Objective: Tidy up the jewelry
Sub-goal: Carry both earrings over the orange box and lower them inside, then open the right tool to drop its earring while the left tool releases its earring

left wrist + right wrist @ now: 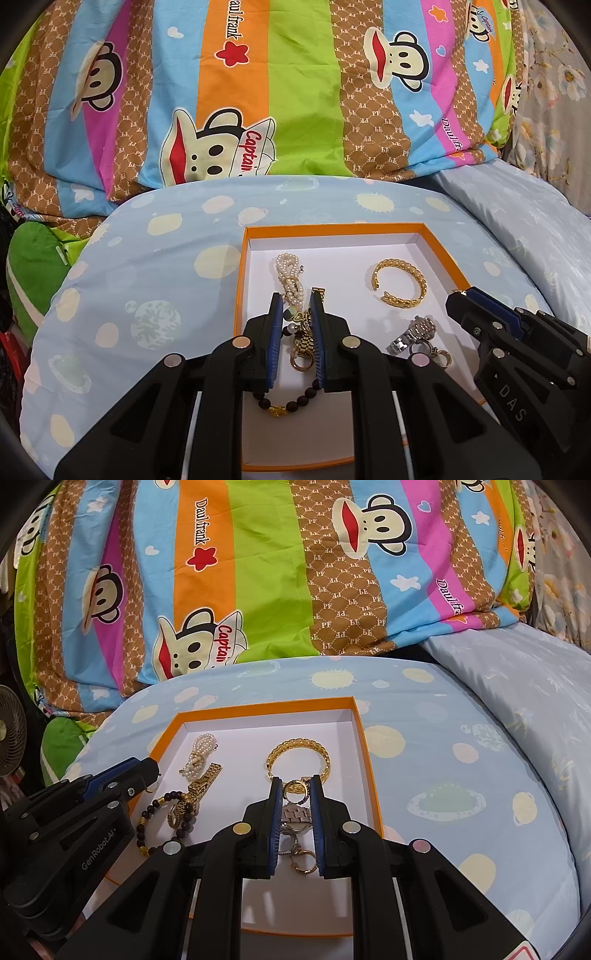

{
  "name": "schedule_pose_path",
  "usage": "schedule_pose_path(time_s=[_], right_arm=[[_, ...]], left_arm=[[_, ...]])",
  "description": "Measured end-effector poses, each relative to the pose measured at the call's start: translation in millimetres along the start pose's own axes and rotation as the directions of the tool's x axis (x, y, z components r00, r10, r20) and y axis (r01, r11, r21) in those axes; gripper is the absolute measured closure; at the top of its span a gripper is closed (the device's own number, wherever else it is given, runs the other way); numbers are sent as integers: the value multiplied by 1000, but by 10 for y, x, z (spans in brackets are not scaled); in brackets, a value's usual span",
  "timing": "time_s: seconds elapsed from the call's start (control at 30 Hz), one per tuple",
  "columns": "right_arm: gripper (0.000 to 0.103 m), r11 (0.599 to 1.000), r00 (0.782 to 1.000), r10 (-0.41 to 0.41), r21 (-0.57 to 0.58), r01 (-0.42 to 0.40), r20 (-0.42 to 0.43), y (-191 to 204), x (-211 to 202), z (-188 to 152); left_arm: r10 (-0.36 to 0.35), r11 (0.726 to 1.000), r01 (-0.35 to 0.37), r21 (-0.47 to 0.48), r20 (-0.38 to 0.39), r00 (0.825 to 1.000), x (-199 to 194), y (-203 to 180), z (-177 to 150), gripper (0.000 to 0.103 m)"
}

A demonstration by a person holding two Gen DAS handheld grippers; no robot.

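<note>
Through the left wrist camera, the left gripper (300, 325) is hanging over the near left part of the orange-rimmed box (441, 230), its jaws standing a narrow gap apart with nothing pinched between the pads. Below and beyond it a tangle is lying on the white floor: a pearl strand (290, 275), a gold watch (306, 341) and a dark bead bracelet (295, 400) overlapping one another. The gold cuff bangle (400, 282) is sitting apart toward the far right, and a silver watch (412, 334) is resting near some rings (439, 356). The right gripper (461, 293) is reaching in from the right edge.

Through the right wrist camera, the right gripper (301, 786) is hovering over the silver watch (295, 818) and a cluster of rings (295, 790), jaws nearly closed yet gripping nothing. Small hoop earrings (301, 858) are lying just nearer.

Judging by this, all the jewelry is already sitting inside the box, which is resting on a blue planet-print cushion (461, 775). The pieces are lying mixed together, so untangling the left pile and grouping the rings appears to be what is left.
</note>
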State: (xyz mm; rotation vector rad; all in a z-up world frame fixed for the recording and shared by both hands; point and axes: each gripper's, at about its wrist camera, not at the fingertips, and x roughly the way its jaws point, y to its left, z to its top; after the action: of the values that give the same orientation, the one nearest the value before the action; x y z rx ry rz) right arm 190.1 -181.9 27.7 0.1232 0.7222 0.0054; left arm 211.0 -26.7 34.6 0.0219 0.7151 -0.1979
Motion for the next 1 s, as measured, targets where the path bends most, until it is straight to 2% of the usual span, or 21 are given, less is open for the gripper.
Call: schedule_pose_path(time_s=[0.9,0.97,1.0], right_arm=[[88,1000,1000,-4,-4,4,2,4,43,-13],[85,1000,1000,-8,-10,8,9,12,38,-16],[80,1000,1000,-12,-11,12,13,17,34,-17]], left_arm=[[6,1000,-6,-3,-4,1000,44,-18,-15,88],[10,1000,-10,-5,0,1000,40,-18,-16,85],[13,1000,-13,-7,1,1000,37,-15,-16,84]])
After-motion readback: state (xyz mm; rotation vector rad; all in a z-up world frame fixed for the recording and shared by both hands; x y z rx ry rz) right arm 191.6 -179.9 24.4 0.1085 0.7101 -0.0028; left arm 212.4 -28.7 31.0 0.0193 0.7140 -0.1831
